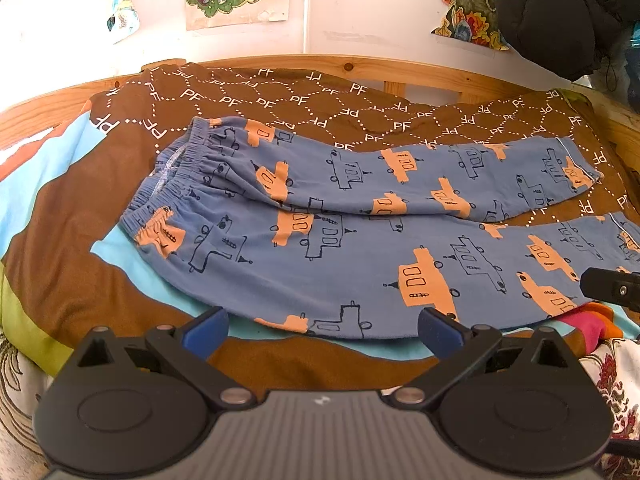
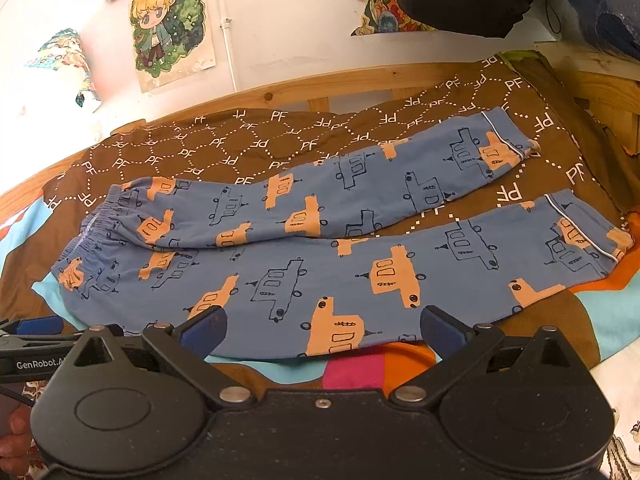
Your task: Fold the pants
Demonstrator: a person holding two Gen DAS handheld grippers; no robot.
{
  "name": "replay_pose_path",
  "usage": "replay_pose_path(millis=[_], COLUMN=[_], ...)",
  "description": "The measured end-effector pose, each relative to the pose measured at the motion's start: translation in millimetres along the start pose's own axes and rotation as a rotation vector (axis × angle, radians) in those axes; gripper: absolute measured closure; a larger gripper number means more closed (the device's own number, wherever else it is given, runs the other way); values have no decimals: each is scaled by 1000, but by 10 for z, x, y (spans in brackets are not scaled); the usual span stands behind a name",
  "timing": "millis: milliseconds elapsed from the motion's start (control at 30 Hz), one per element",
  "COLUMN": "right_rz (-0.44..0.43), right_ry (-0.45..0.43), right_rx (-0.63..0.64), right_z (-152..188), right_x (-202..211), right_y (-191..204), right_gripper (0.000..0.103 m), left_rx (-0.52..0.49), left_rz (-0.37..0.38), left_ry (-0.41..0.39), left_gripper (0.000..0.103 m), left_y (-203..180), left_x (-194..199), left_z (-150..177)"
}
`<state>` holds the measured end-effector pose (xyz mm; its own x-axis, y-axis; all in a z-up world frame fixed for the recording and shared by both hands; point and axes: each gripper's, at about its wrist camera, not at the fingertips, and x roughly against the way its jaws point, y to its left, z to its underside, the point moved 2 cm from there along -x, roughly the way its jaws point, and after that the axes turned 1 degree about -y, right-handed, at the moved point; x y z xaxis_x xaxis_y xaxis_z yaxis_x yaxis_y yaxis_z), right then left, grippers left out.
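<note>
Blue pants (image 1: pixel 360 248) with orange and outlined car prints lie flat on the bed, waistband at the left, both legs spread apart toward the right. They also show in the right wrist view (image 2: pixel 340 264). My left gripper (image 1: pixel 324 330) is open and empty, just in front of the near leg's lower edge. My right gripper (image 2: pixel 324 330) is open and empty, at the near leg's lower edge further toward the cuffs. The right gripper's tip shows at the right edge of the left wrist view (image 1: pixel 612 286); the left gripper shows at the left of the right wrist view (image 2: pixel 36 332).
A brown bedspread (image 1: pixel 280 96) with white "PF" lettering and coloured patches covers the bed. A wooden bed frame (image 1: pixel 420 70) runs along the back. Posters (image 2: pixel 172 24) hang on the white wall. A black jacket (image 1: pixel 560 16) hangs at the upper right.
</note>
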<state>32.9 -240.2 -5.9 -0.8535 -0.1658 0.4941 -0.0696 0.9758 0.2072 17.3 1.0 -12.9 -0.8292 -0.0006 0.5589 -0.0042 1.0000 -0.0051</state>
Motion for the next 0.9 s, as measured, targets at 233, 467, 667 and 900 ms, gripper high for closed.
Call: replay_pose_path(millis=[233,467,667,900], right_rz=[0,0,1,1], right_ry=[1,4,7,8], right_rx=[-2,-2,-8,-9], right_z=[0,-9,5,7], right_x=[7,8,-11,-17], right_y=[-8,2,-16,-18], right_gripper=[1,1,1,1], left_rx=[0,3,5,9], left_rz=[0,0,1,0], left_ry=[-1,0,1,4], left_gripper=[0,0,0,0], left_y=[5,8,14,24], left_x=[-3,-2,-5,-5], left_z=[3,4,2,6])
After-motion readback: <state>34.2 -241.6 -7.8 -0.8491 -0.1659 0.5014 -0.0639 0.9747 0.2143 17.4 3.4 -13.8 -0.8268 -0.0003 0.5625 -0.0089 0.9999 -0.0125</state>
